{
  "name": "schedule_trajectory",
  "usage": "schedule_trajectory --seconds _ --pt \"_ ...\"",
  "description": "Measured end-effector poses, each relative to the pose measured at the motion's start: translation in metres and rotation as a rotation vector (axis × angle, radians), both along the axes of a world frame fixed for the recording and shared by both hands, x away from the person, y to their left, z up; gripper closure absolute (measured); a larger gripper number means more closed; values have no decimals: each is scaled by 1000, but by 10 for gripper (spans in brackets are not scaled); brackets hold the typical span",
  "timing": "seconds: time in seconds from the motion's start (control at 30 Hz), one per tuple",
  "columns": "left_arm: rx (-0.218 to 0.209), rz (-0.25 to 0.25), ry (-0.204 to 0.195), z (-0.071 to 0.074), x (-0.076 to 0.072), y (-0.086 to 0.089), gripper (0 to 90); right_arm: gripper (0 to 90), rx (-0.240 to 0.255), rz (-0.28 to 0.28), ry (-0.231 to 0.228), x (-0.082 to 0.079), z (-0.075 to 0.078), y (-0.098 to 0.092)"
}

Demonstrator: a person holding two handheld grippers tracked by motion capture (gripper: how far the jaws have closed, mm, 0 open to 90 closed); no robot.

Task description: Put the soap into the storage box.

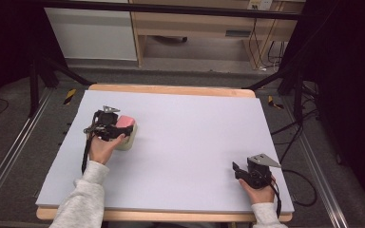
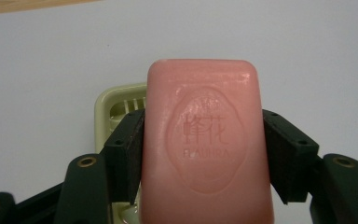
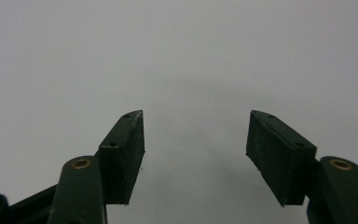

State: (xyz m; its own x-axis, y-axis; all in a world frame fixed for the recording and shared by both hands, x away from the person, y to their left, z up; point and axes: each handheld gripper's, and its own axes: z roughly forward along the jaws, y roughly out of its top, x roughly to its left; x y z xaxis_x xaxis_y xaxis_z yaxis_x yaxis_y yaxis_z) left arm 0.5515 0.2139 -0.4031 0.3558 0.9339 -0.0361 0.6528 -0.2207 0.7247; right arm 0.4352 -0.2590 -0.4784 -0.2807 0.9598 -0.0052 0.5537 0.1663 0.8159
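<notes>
Both long sides of the pink soap sit clamped in the left tongs; stiff, slippery. Right tongs gape empty.

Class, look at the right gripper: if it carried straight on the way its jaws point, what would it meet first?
Probably nothing: the right gripper stands open, with bare pale table ahead. From the high view it seems to point left across the table, and the soap looks off that line, though depth is unclear.

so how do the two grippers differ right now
The left gripper is shut on the pink soap bar above a pale soap dish; the right gripper stands open with nothing between its jaws. Left is farther up the table, right near its front edge. Both have black jaws.
</notes>
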Motion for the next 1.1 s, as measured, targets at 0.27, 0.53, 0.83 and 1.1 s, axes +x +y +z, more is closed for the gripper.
schedule_trajectory --seconds 0.27,0.53,0.83,1.1 --pt "3 20 12 -7 7 5 371 371 -1 1 -1 0 0 0" --pt "-1 38 31 -19 13 9 371 372 -7 2 -2 1 -1 0" --pt "-6 49 47 -27 17 10 370 372 -7 4 -1 1 -1 0" --pt "6 54 51 -34 18 10 371 372 -5 3 1 1 -1 0"
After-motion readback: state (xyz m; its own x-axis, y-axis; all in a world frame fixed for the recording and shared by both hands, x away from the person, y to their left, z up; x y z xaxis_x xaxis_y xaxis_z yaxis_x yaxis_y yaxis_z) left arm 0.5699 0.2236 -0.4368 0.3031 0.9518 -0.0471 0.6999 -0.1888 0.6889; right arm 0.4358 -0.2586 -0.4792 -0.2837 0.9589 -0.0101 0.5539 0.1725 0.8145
